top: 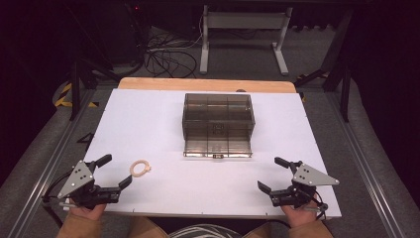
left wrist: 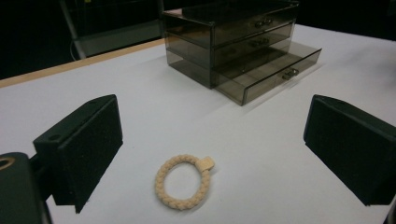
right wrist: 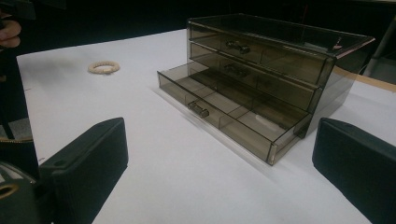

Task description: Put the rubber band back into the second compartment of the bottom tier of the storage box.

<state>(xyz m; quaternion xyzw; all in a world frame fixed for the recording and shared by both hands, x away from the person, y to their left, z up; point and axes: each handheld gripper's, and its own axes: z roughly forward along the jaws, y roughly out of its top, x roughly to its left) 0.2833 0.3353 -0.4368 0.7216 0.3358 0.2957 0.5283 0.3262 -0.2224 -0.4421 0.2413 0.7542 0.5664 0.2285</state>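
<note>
Looking down from the high view, I have my left gripper at the near left corner of the white table, its jaws spread wide with nothing between the pads. Just to its right, and slightly farther from me, lies the braided ring, a cream-coloured hair tie with a small tab on its rim. It rests flat on the table, apart from both jaws, close to the open mouth of the claw. In the left gripper view the braided ring sits on the table ahead of the claw, roughly midway between the two black jaws, a little nearer the left one and touching neither.

Moving right, the smoky clear drawer box stands at the middle of the table, toward the far edge. Its bottom drawer is pulled out toward me; the two drawers above it are pushed in.

At the near right corner I hold my right gripper, jaws also wide apart and holding nothing, well apart from the ring. In the right gripper view the box stands ahead of those jaws, and the braided ring lies far off to the left.
</note>
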